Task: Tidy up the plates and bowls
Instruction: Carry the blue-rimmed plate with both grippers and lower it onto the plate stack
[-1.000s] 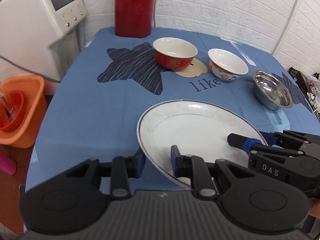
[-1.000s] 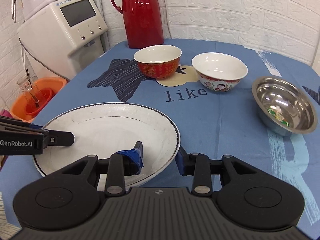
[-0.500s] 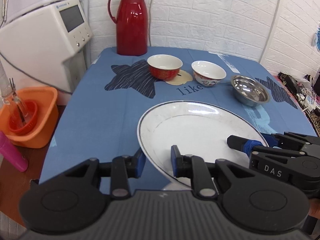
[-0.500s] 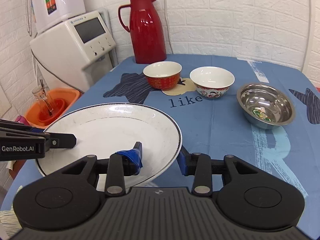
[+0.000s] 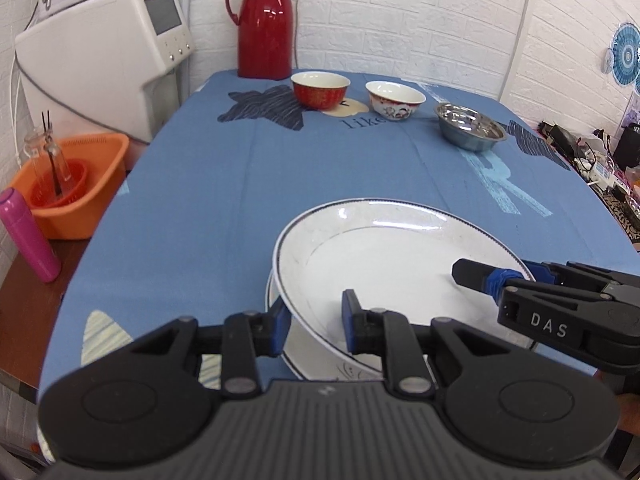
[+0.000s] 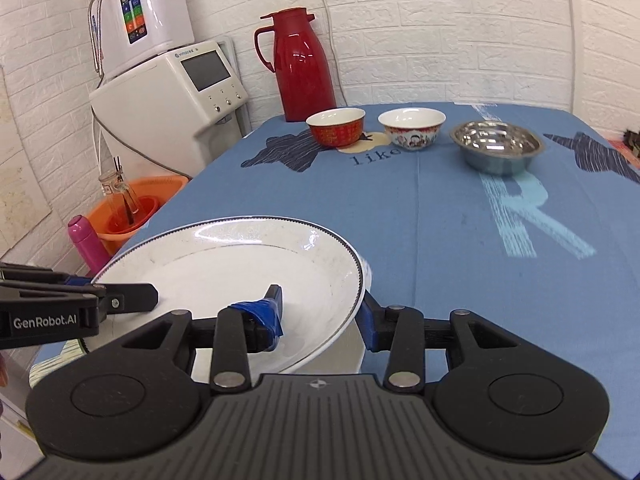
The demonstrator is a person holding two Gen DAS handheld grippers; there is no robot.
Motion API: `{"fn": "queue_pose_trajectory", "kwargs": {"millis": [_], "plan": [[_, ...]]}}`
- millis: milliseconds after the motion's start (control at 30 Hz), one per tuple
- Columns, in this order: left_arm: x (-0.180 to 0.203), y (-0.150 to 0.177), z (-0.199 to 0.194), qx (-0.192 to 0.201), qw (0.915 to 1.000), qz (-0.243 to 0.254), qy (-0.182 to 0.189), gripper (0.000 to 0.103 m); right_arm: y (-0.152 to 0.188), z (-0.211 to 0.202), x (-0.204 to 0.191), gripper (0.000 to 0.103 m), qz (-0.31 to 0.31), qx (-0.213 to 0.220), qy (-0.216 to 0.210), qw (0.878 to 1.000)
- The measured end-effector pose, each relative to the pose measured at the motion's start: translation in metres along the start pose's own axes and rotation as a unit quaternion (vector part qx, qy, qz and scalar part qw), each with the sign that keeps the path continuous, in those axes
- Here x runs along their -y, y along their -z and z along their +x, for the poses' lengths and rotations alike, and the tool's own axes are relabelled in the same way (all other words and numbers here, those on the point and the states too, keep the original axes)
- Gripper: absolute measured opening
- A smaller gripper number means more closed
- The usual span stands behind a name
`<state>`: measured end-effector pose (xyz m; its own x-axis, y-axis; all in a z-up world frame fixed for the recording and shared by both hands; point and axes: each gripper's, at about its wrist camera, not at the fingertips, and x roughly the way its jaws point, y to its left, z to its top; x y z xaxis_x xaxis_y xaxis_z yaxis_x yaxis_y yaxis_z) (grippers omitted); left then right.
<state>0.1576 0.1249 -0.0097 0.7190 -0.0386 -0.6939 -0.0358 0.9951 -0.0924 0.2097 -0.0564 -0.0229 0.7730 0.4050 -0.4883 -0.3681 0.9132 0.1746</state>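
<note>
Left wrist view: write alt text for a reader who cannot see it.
Two black tongs, the left tongs and the right tongs, hold a white plate by opposite rims above a second plate on a blue tablecloth. Three bowls and a red thermos stand at the far edge.

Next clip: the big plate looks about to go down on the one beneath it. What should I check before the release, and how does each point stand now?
1. Left gripper has its fingers clamped on the upper plate rim: ok.
2. Right gripper straddles the opposite rim; firm grip: cannot tell.
3. Lower plate lies under the upper plate: ok.
4. Upper plate level and seated: not ok; it is tilted, with a gap showing.
5. The two plates centred on each other: cannot tell; the lower plate is mostly hidden.
6. Steel bowl, the nearest bowl, stands well away from the stack: ok.
</note>
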Motion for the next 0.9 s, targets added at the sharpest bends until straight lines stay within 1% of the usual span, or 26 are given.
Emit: {"fn": "queue_pose_trajectory", "kwargs": {"millis": [100, 267, 400, 467, 533, 567, 600, 633, 667, 733, 767, 833, 900], "plan": [[-0.002, 0.006, 0.004, -0.002, 0.9999, -0.007, 0.011, 0.017, 0.01, -0.001, 0.001, 0.025, 0.005, 0.007, 0.004, 1.0], [-0.017, 0.01, 0.015, -0.017, 0.9985, -0.033, 0.039, 0.017, 0.014, 0.001, 0.0, 0.025, -0.007, 0.015, 0.01, 1.0], [-0.02, 0.011, 0.015, -0.009, 0.9985, -0.03, 0.045, 0.017, 0.017, 0.007, -0.002, 0.026, -0.02, 0.014, 0.015, 1.0], [-0.022, 0.01, 0.017, -0.015, 0.9979, -0.031, 0.055, 0.018, 0.019, 0.009, -0.001, 0.026, -0.018, 0.014, 0.011, 1.0], [-0.023, 0.01, 0.017, -0.022, 0.9972, -0.029, 0.066, 0.021, 0.018, 0.012, 0.0, 0.026, -0.018, 0.008, 0.009, 1.0], [-0.023, 0.01, 0.017, -0.024, 0.9971, -0.026, 0.067, 0.023, 0.018, 0.014, 0.002, 0.027, -0.015, -0.001, 0.009, 1.0], [-0.022, 0.01, 0.016, -0.027, 0.997, -0.024, 0.069, 0.025, 0.018, 0.015, 0.003, 0.027, -0.014, -0.001, 0.008, 1.0], [-0.022, 0.009, 0.016, -0.03, 0.9968, -0.022, 0.071, 0.034, 0.017, 0.016, 0.005, 0.027, -0.011, -0.004, 0.006, 1.0], [-0.022, 0.008, 0.015, -0.036, 0.996, -0.025, 0.077, 0.039, 0.015, 0.016, 0.007, 0.026, -0.005, -0.01, 0.001, 1.0], [-0.023, 0.006, 0.012, -0.043, 0.9941, -0.032, 0.095, 0.057, 0.01, 0.018, 0.009, 0.026, 0.007, -0.027, -0.005, 1.0], [-0.023, 0.005, 0.009, -0.046, 0.9934, -0.03, 0.101, 0.059, 0.006, 0.019, 0.01, 0.026, 0.013, -0.039, -0.008, 0.999], [-0.022, 0.002, 0.002, -0.045, 0.9943, -0.023, 0.094, 0.061, 0.0, 0.02, 0.011, 0.026, 0.015, -0.06, -0.01, 0.998], [-0.024, -0.001, 0.001, -0.058, 0.9945, -0.016, 0.086, 0.062, -0.006, 0.019, 0.011, 0.026, 0.014, -0.068, -0.012, 0.998]]}}
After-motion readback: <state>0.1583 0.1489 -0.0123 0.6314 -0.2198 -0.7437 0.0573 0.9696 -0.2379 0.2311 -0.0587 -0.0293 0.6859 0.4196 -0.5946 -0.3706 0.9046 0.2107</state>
